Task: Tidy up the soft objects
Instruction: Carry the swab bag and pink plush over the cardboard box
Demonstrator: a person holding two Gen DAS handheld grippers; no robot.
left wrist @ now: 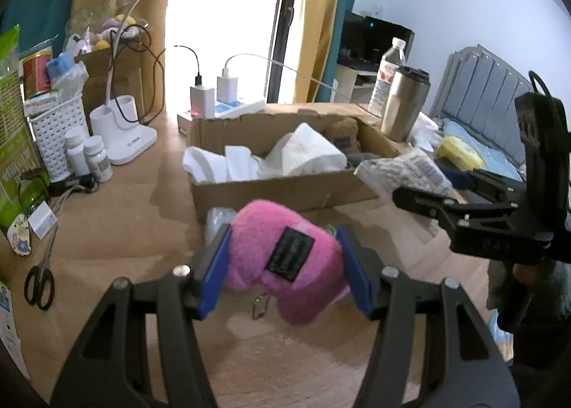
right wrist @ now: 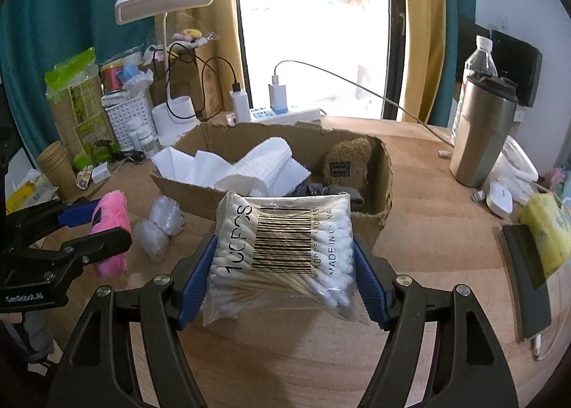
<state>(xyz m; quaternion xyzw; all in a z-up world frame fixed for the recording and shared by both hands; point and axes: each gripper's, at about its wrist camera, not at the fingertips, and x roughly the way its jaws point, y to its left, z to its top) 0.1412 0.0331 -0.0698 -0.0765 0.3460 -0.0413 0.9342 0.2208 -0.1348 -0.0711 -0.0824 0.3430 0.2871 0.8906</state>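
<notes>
Fingers of left gripper [left wrist: 282, 274] tight on fuzzy pink plush toy [left wrist: 285, 265], right gripper [right wrist: 283, 277] likewise clamped on clear bag of cotton swabs [right wrist: 285, 251] (both near the open cardboard box [right wrist: 382, 172]).

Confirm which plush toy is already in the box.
The brown plush toy, leaning in the cardboard box's right end. The pink plush toy is outside, held in the left gripper.
</notes>
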